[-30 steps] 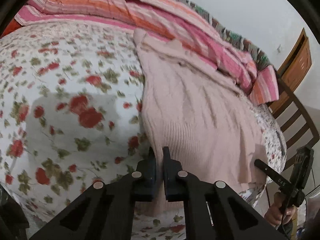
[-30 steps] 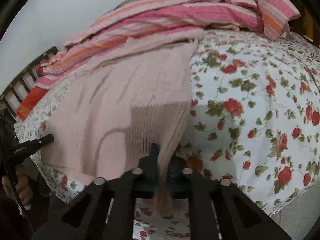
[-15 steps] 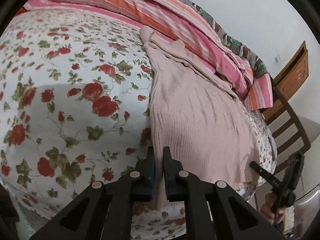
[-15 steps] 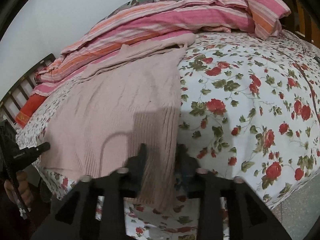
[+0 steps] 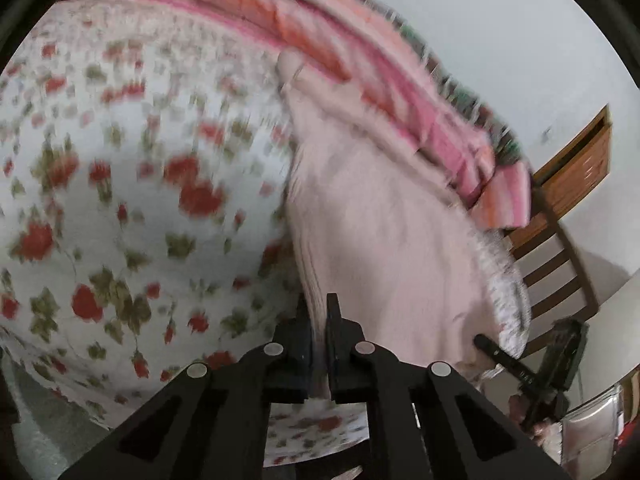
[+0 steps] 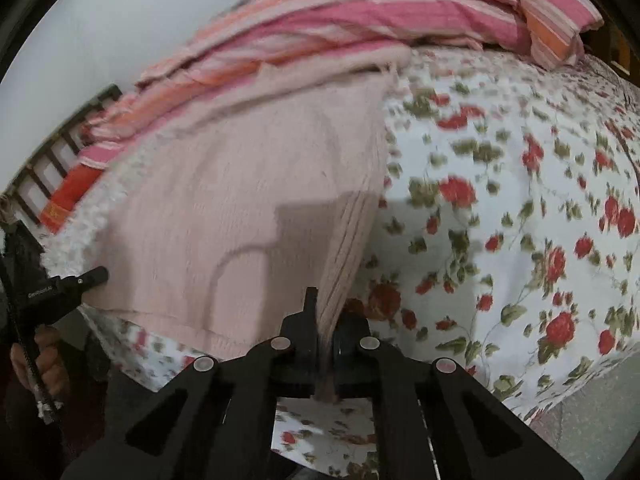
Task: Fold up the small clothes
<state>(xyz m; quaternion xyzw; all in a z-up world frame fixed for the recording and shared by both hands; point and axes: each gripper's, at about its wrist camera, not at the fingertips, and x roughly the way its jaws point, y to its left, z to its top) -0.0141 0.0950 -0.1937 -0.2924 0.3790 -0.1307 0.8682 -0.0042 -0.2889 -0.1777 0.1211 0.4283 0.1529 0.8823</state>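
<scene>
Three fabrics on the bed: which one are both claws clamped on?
The plain pale pink knit sweater, pinched at its near hem. Not the rose-print sheet beneath it, nor the striped pink-orange blanket bunched by the wall.

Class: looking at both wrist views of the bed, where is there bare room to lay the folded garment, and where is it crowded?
Free: the floral bedsheet beside the pink knit sweater, from the striped blanket down to the bed's near edge. Crowded: the blanket heaped along the wall, and the strip where the sweater lies.
</scene>
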